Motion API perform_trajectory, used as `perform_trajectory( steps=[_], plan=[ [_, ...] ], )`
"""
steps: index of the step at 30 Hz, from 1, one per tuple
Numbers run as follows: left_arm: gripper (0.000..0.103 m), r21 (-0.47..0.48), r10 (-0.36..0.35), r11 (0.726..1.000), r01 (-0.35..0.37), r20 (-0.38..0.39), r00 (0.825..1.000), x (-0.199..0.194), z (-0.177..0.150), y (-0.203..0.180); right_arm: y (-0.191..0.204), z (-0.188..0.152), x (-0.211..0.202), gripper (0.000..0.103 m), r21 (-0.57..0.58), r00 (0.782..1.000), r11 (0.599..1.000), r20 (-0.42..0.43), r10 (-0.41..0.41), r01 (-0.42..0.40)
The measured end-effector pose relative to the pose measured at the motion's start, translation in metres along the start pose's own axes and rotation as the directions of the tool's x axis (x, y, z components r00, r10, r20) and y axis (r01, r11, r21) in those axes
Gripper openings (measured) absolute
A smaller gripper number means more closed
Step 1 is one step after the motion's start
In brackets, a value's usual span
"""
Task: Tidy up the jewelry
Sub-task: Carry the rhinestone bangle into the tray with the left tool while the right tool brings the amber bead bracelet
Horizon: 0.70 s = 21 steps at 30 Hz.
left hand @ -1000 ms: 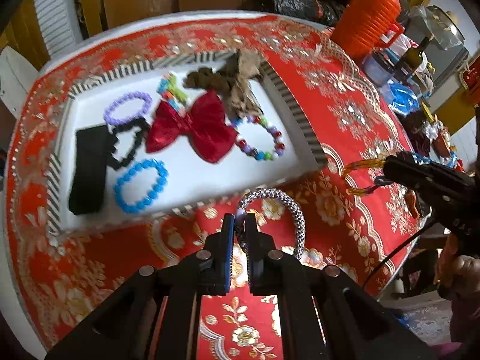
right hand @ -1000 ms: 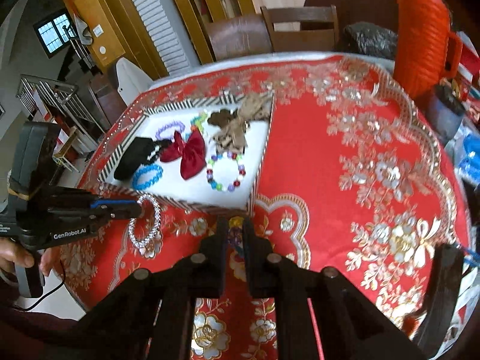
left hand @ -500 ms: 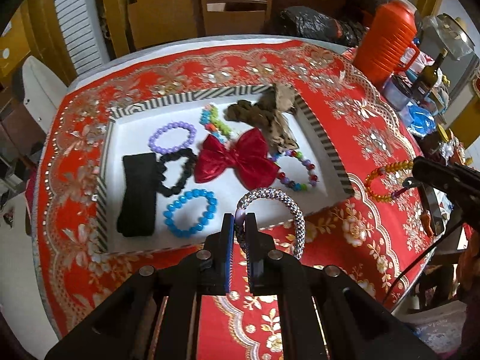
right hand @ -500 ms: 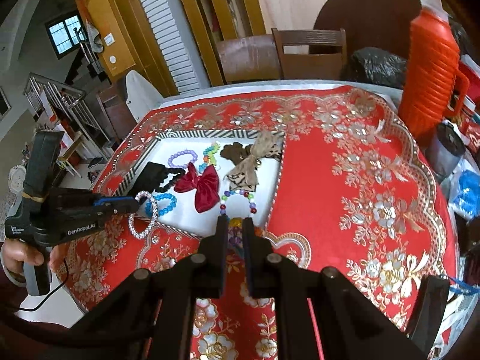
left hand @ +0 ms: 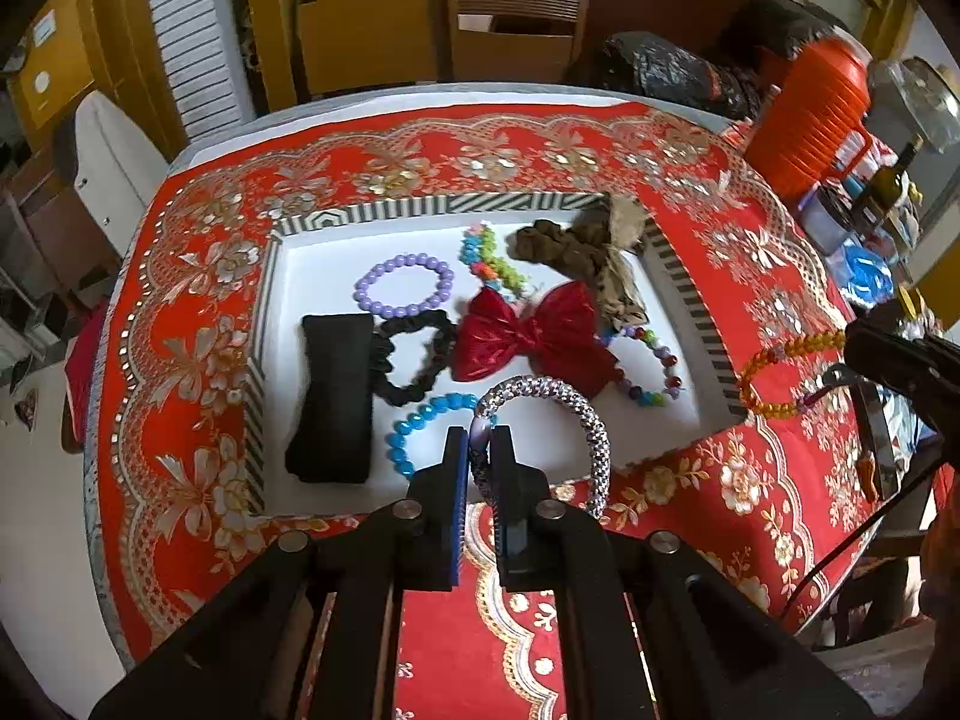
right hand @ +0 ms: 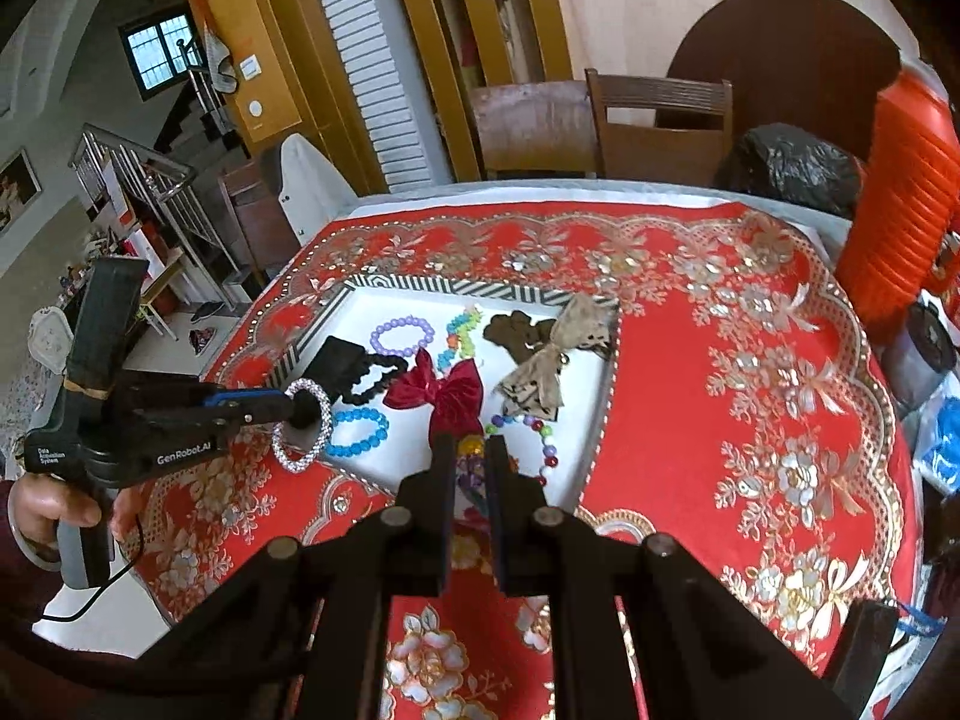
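Plainly, a round table under a red and gold floral cloth (left hand: 750, 276) fills both views, and on it a white tray with a striped rim (left hand: 432, 207) is set toward the far left. The tray is already well stocked: a black band (left hand: 333, 399) at the left, a red bow (left hand: 531, 339) in the middle, a brown bow (left hand: 591, 261) at the far right, and a purple bead bracelet (left hand: 403, 286), a black scrunchie (left hand: 414, 360), a blue bead bracelet (left hand: 420, 429) and a multicoloured bead bracelet (left hand: 651, 366) spread about them. The carrying step is judged to be in hand. A silver beaded bracelet (left hand: 573, 414) is pinched by the left gripper (left hand: 479, 450), its jaws pressed tight on the band, and is held above the near edge of the tray. An amber bead bracelet (left hand: 774, 369) is pinched by the right gripper (right hand: 469, 462), its jaws nearly together on it, just off the tray's near right corner. For the next move, each piece would need to be brought over a bare patch of white, lowered and let go; the free space near the middle looks tight, so a drop onto the blue bracelet should be avoided.
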<state>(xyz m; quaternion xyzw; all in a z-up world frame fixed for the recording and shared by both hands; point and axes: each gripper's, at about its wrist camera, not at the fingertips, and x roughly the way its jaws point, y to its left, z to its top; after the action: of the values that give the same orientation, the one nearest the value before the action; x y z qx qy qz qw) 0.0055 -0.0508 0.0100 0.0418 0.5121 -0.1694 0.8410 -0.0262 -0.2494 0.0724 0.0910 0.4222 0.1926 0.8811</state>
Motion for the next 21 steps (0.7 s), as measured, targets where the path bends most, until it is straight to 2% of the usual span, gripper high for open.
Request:
perform_trajectory(
  steps=[21],
  plan=[
    [0.0,-0.067,0.063,0.996,-0.063,0.0,0.998,0.01,0.017,0.046,0.039,0.022,0.044,0.01,-0.074,0.997,0.995,-0.053,0.059,-0.062]
  ],
)
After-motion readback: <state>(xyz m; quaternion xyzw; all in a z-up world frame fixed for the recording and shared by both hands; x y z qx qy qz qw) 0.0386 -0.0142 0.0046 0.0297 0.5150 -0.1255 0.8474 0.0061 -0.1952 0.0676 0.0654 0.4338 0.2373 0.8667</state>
